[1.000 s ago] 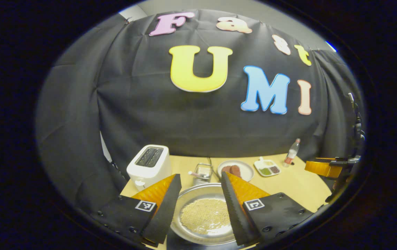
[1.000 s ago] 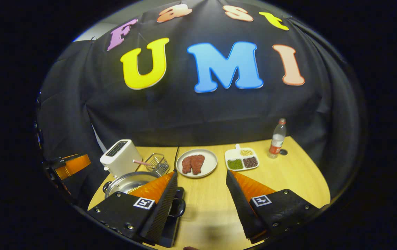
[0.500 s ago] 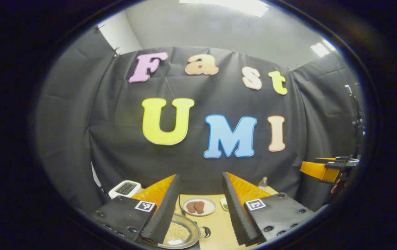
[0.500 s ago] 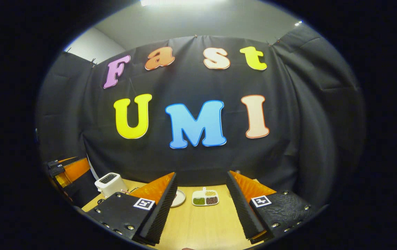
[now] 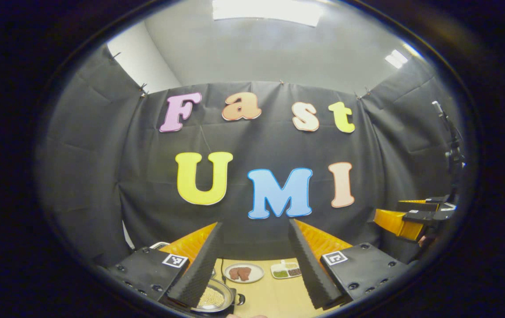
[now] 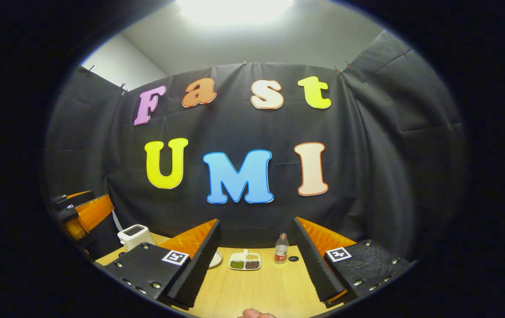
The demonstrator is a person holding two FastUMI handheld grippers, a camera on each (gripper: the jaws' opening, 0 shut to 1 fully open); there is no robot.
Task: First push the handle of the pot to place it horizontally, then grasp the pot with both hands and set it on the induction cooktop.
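The left gripper is raised and level, its jaws spread wide with nothing between them. The right gripper is likewise raised, jaws apart and empty, with the 2 grippers held side by side.

The left tongs are showing orange shells, black ridged pads and black-and-white square markers. The silver pot at 7 o'clock is holding yellow grains. The surface is glowing pale wood; the toaster at 9 o'clock is gleaming white.
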